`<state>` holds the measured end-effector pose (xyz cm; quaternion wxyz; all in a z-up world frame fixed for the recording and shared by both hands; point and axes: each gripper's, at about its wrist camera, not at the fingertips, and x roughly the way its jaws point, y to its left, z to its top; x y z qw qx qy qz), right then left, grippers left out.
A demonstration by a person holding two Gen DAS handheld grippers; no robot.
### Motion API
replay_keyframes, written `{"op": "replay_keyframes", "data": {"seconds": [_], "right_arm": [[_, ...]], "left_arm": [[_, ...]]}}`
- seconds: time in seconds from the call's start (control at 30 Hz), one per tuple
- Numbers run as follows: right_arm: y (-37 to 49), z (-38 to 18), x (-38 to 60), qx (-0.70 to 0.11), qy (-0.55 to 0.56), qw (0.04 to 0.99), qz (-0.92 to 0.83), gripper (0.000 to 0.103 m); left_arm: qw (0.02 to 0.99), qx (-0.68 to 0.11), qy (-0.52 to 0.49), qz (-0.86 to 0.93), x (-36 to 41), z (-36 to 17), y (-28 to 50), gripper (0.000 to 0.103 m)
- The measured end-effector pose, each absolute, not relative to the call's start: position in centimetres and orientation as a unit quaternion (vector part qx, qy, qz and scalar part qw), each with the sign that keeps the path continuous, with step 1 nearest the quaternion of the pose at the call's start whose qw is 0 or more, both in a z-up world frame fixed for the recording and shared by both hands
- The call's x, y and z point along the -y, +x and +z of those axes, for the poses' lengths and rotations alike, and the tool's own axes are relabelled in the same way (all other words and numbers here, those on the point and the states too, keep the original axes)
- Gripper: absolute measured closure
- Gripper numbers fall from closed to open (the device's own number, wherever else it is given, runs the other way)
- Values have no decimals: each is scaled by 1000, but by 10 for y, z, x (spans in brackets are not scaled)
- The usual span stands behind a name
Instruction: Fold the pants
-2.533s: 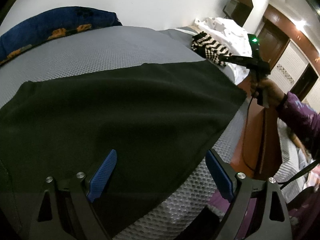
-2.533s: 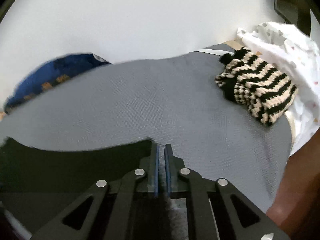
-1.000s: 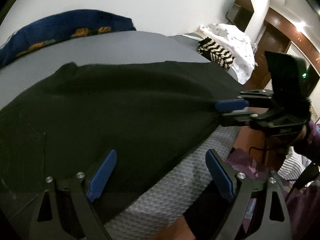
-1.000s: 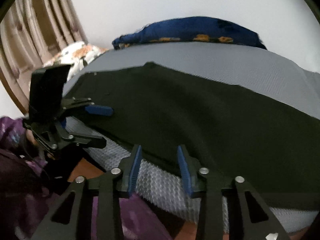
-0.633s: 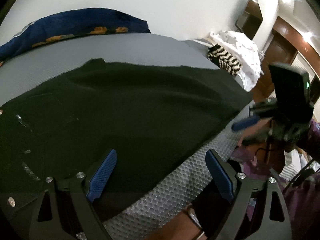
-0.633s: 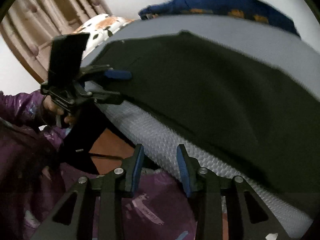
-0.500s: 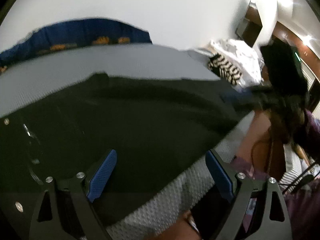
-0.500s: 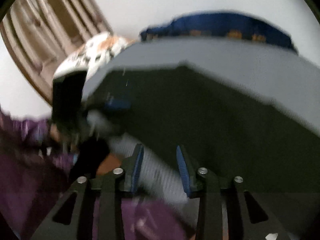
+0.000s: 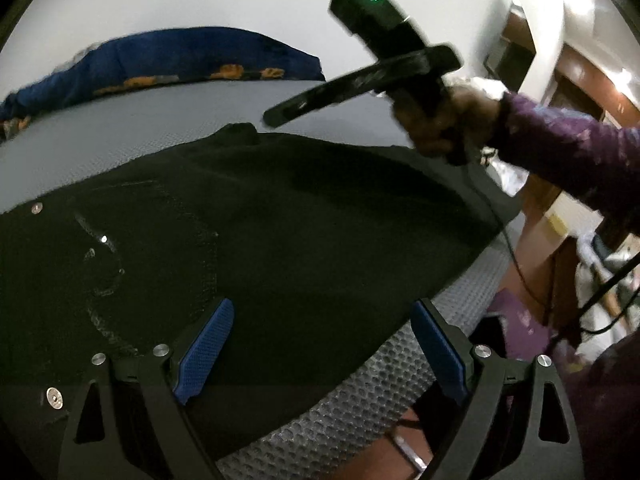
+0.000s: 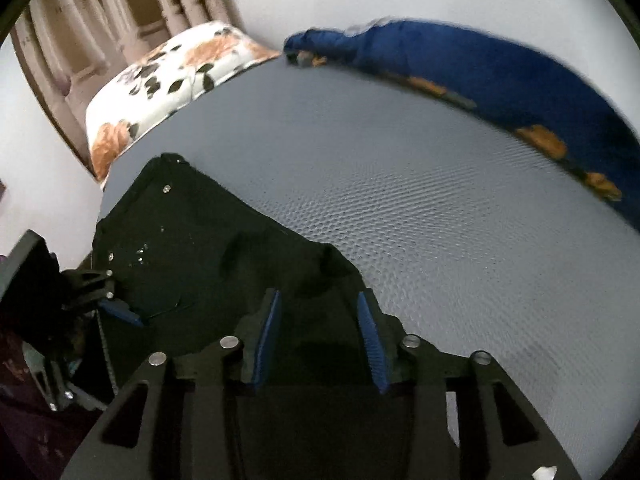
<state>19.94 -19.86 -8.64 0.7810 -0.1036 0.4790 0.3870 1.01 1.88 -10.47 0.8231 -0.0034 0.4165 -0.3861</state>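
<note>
Black pants (image 9: 280, 240) lie spread flat on a grey bed (image 9: 120, 128), with pocket and rivets at the left. My left gripper (image 9: 320, 344) is open, low over the pants' near edge. My right gripper (image 9: 276, 120) shows in the left wrist view, raised over the far edge of the pants. In the right wrist view the right gripper (image 10: 320, 320) is open above the pants (image 10: 200, 256), empty. The left gripper (image 10: 120, 310) shows there at the left.
A blue patterned blanket (image 9: 160, 60) lies along the wall at the far side of the bed. A floral pillow (image 10: 172, 72) lies at the bed's head by a padded headboard (image 10: 100, 8). The bed's near edge (image 9: 360, 412) drops to the floor.
The right gripper let go of the pants' hem end, opened, and swung up and left over the pants' far edge. The left gripper shifted left toward the waistband, still open.
</note>
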Motion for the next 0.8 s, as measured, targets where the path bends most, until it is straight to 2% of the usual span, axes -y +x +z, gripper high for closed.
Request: {"op": "replay_keyframes", "data": {"seconds": [0.07, 0.13, 0.27, 0.4, 0.6, 0.8], "right_arm": [[206, -96, 193, -489, -106, 768, 401, 71], [209, -103, 188, -499, -106, 755, 412, 80], [216, -111, 186, -518, -84, 729, 439, 81], [220, -111, 184, -519, -77, 723, 451, 87], [214, -103, 178, -482, -90, 766, 417, 97], [217, -103, 171, -455, -108, 808, 359, 100]], "left_arm": [[819, -422, -17, -388, -22, -104, 14, 13], [816, -427, -26, -389, -24, -105, 17, 13], [820, -424, -35, -383, -26, -101, 20, 13], [829, -422, -70, -361, -38, -97, 29, 13], [844, -414, -98, -327, -51, -95, 38, 13], [861, -404, -75, -300, -52, -100, 37, 13]]}}
